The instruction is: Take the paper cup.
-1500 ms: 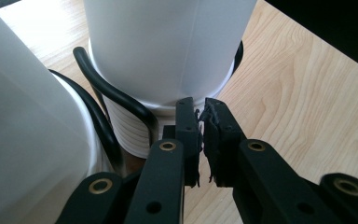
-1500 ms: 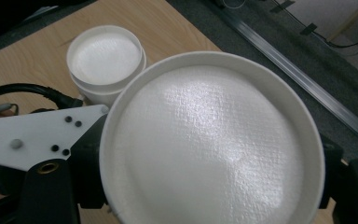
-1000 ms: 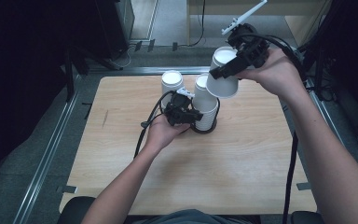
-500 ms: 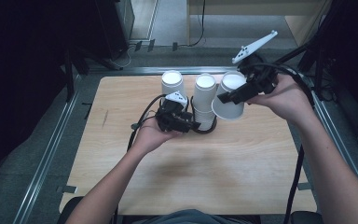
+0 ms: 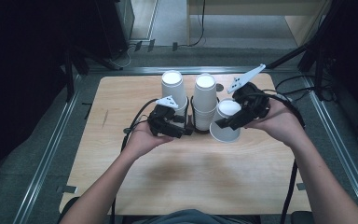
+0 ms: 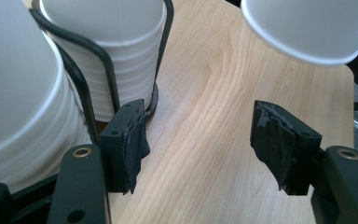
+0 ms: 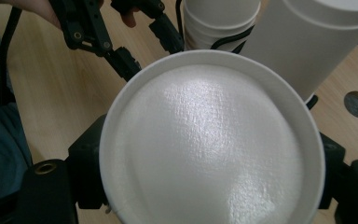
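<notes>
Clamping an upturned white paper cup (image 5: 225,122) by its sides, the right gripper (image 5: 233,120) holds it just right of the wire-framed cup stack (image 5: 204,105). Just left of that stack, the left gripper (image 5: 182,132) has just been opening its jaws; they stand apart, empty. Another stack (image 5: 174,90) stands behind it on the wooden table (image 5: 191,182).

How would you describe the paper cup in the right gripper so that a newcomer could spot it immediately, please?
Start at the wooden table and find the black wire holder near its far edge, with the stack of cups in it. Just right of that stack is the single upside-down white cup. Unlike its neighbours, it is clamped between the right gripper jaws and stands outside the holder.
</notes>
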Demonstrator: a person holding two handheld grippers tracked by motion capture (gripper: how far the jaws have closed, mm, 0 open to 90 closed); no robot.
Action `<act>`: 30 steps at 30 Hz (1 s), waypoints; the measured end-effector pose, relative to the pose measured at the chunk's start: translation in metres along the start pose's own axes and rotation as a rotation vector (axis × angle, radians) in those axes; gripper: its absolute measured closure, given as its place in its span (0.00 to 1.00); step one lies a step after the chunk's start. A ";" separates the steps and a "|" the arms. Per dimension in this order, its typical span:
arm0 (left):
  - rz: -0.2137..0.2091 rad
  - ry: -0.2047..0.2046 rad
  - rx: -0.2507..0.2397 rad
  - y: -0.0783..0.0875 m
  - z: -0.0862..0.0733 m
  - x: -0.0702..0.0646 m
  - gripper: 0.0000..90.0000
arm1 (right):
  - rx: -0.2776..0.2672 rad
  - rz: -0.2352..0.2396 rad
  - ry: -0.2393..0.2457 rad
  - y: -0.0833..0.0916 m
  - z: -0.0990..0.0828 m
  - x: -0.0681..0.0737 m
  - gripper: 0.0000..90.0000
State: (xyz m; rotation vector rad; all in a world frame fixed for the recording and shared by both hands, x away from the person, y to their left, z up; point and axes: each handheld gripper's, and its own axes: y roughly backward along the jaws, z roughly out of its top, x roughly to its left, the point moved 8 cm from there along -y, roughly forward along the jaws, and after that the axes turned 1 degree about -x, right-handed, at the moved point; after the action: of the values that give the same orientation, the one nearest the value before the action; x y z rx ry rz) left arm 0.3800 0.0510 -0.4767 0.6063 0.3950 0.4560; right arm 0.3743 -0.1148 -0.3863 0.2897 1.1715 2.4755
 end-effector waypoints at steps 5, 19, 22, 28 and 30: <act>0.001 -0.017 0.006 0.001 -0.009 0.001 0.39 | -0.005 0.023 0.014 -0.018 -0.012 0.005 0.26; -0.026 -0.062 -0.016 0.005 -0.030 -0.003 0.38 | -0.006 0.115 0.034 -0.061 -0.043 0.015 0.26; -0.035 -0.068 -0.002 0.004 -0.034 -0.002 0.38 | -0.015 0.129 0.039 -0.071 -0.046 0.018 0.26; -0.089 -0.037 0.031 0.001 -0.044 -0.003 0.35 | -0.021 0.158 0.048 -0.088 -0.051 0.023 0.26; -0.079 -0.041 0.038 0.000 -0.046 -0.001 0.30 | -0.020 0.166 0.040 -0.092 -0.053 0.025 0.26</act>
State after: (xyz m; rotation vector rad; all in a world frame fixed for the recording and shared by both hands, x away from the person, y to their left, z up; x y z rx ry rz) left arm 0.3568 0.0715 -0.5112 0.6341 0.3880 0.3608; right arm 0.3573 -0.0881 -0.4906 0.3472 1.1820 2.6458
